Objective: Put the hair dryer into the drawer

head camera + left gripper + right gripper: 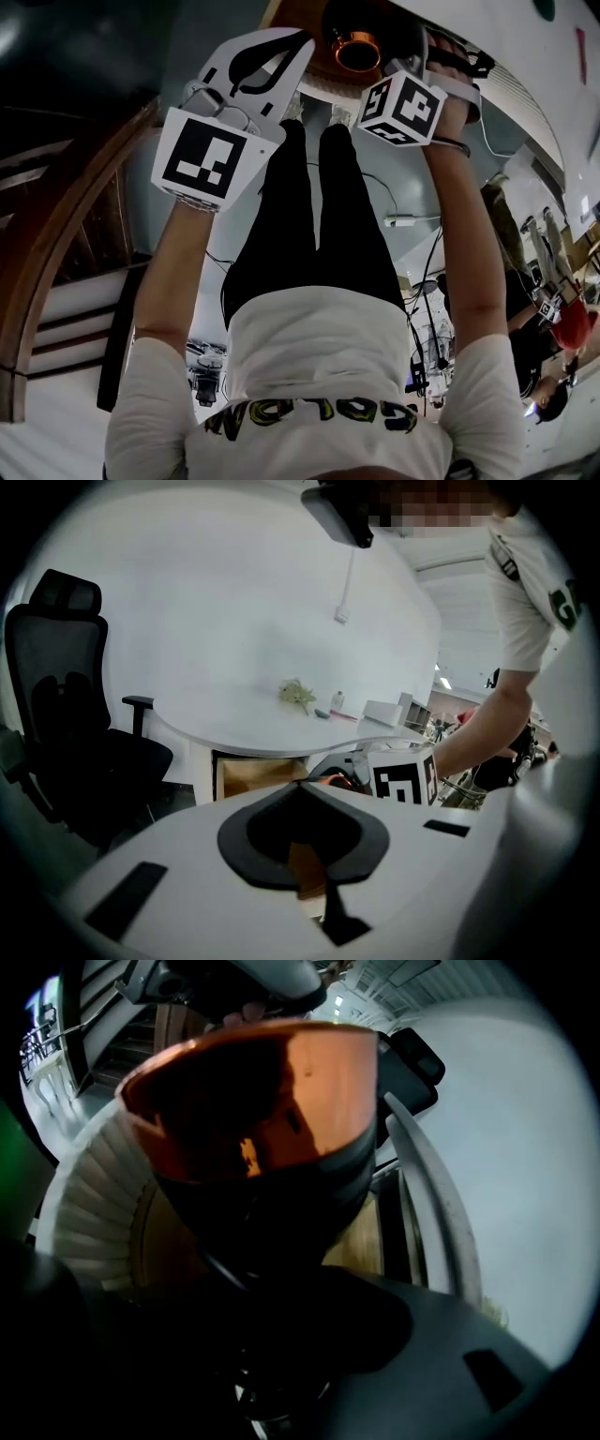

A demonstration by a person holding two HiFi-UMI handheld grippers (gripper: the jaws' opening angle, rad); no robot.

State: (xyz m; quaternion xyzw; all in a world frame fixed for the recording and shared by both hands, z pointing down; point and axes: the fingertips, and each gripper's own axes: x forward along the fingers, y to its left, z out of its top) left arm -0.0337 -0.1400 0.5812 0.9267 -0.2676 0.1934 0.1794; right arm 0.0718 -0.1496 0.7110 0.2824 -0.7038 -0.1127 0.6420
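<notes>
The hair dryer (272, 1101), black with a copper-orange nozzle, fills the right gripper view, and my right gripper (272, 1279) is shut on its dark body. In the head view the orange nozzle (358, 49) shows just beyond the right gripper (398, 61), over the brown wooden drawer (309, 19). My left gripper (258, 66), with white jaws, is shut and holds nothing, beside the dryer on its left. The left gripper view shows the open drawer (248, 775) under the white table (234, 696), with the right gripper's marker cube (405, 775) next to it.
A black office chair (66, 724) stands left of the table. Small items (298, 696) lie on the tabletop and a cable plug (343, 616) hangs over it. Wooden stairs (56, 281) are at the left, other people (553, 337) at the right, and cables (412, 220) run across the floor.
</notes>
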